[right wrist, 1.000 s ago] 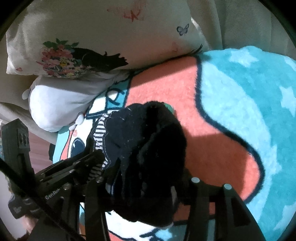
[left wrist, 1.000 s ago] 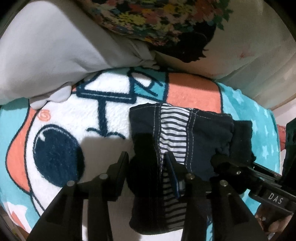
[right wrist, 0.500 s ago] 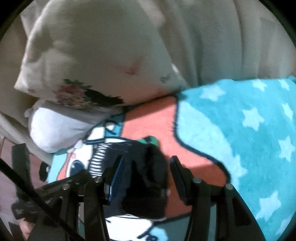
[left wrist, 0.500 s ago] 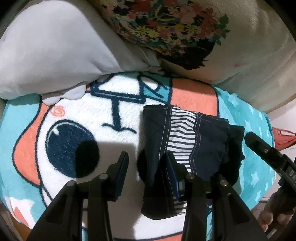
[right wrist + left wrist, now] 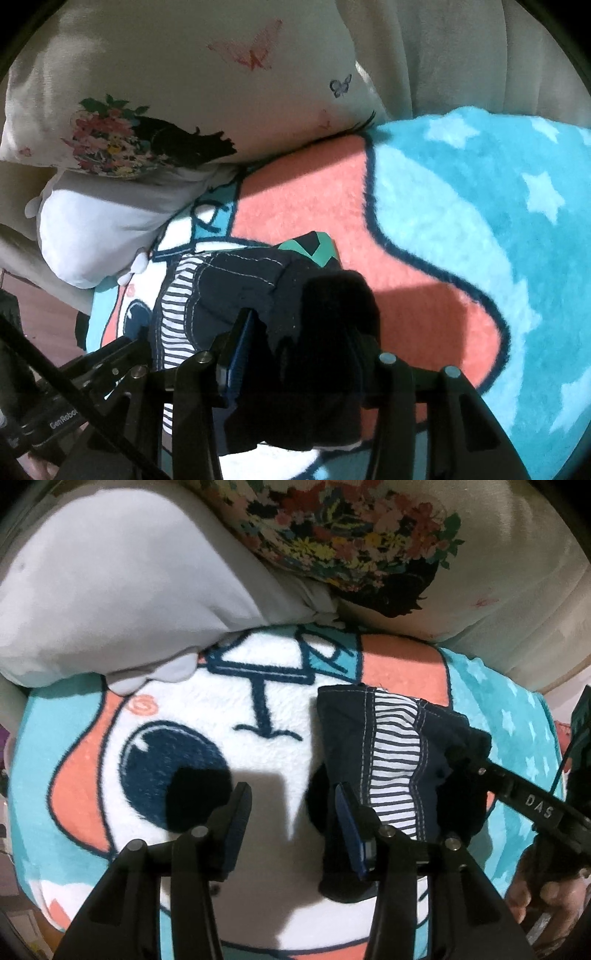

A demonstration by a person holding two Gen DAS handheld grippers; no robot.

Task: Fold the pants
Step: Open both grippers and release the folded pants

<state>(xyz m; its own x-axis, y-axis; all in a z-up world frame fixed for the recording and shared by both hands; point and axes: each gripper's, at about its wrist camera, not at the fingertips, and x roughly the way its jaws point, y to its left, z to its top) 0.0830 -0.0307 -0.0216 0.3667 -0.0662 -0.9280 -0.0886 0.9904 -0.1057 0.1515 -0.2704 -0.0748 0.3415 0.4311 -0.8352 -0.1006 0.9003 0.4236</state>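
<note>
Pants (image 5: pixel 391 760) beside parted left gripper (image 5: pixel 291 827); right gripper (image 5: pixel 299 354) straddles them (grip unclear).

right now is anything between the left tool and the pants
Nothing visible is. The left tool is open over bare blanket, with the folded pants right beside its right finger. Only the right tool is there too, its fingers around the far edge.

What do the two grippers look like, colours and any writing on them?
Both are matte black, with angular linkage arms and silver pivot screws. The left gripper has dark blue pads on its fingers; the right gripper has the same blue. White lettering: "DAS" on the right, "GenRobot" on the left, and a thin black cable beside each. No sleeves show.
</note>
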